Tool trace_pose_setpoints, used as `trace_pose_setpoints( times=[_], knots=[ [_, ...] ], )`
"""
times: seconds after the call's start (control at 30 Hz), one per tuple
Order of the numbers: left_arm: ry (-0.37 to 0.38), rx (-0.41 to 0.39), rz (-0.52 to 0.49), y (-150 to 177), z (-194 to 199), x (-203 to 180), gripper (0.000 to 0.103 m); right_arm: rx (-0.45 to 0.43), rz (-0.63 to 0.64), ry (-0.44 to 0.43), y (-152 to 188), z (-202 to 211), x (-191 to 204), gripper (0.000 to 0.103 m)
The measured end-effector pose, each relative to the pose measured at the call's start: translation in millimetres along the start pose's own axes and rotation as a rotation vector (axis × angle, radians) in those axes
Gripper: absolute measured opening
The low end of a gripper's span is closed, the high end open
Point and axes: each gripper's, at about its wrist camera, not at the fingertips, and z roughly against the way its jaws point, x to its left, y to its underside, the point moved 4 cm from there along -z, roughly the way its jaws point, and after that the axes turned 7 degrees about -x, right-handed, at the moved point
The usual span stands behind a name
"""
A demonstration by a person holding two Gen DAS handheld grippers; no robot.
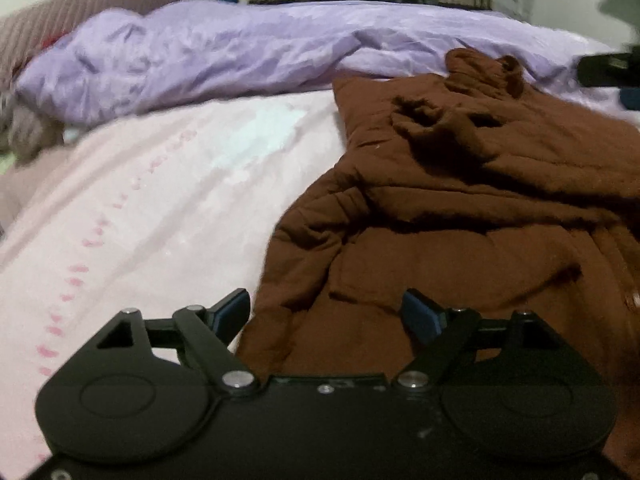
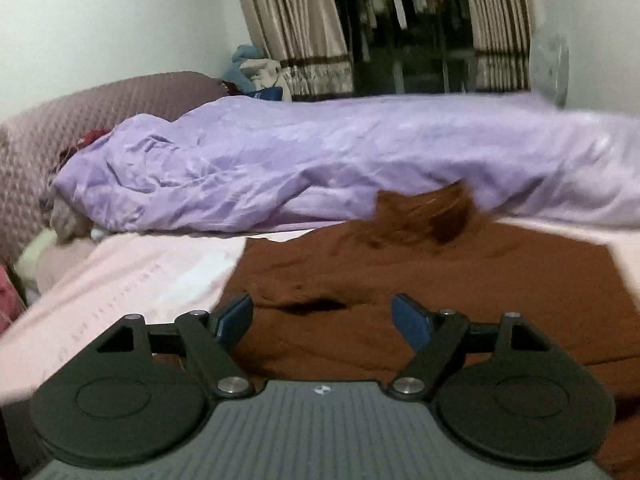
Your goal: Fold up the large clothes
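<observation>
A large brown padded jacket [image 1: 460, 208] lies crumpled on the pink bedsheet [image 1: 160, 200], its hood bunched at the far end. My left gripper [image 1: 326, 314] is open and empty, hovering over the jacket's near left edge. In the right wrist view the jacket [image 2: 420, 280] spreads out ahead, with its hood [image 2: 432, 208] raised at the far side. My right gripper [image 2: 322, 318] is open and empty just above the jacket's near part. The right gripper also shows in the left wrist view [image 1: 608, 70] at the far right edge.
A rumpled lilac duvet [image 2: 320, 160] lies along the far side of the bed. A mauve quilted headboard [image 2: 80, 120] stands at the left. Curtains [image 2: 288, 28] and a dark window are behind. Bare pink sheet [image 2: 120, 280] lies left of the jacket.
</observation>
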Motion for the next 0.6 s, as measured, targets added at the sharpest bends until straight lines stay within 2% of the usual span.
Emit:
trace_pose_setpoints(
  times=[0.1,0.17,0.23,0.33,0.4,0.47,0.6],
  knots=[
    [-0.056,-0.04,-0.113,8.6,32.4,-3.3,0.085,0.03,0.074,0.037,4.9,47.1,-20.4,0.093],
    [-0.093,-0.055,-0.165,20.2,50.7,-1.5,0.085,0.057,0.127,0.111,16.2,77.9,-40.8,0.095],
    [-0.079,-0.044,-0.193,34.2,67.3,1.2,0.085,0.093,0.157,0.204,35.3,109.8,-67.6,0.098],
    [-0.031,0.008,-0.16,55.8,82.6,12.0,0.085,0.161,0.165,0.302,68.5,142.5,-103.3,0.099],
    [0.028,0.065,-0.117,73.0,90.7,18.0,0.085,0.23,0.141,0.37,95.1,157.3,-127.2,0.099],
    [0.101,0.101,-0.065,88.8,95.1,21.8,0.085,0.288,0.115,0.383,115.7,165.7,-144.7,0.099],
    [0.138,0.101,0.014,103.1,99.5,24.1,0.085,0.346,0.015,0.387,144.1,180.4,-169.9,0.099]
  ],
)
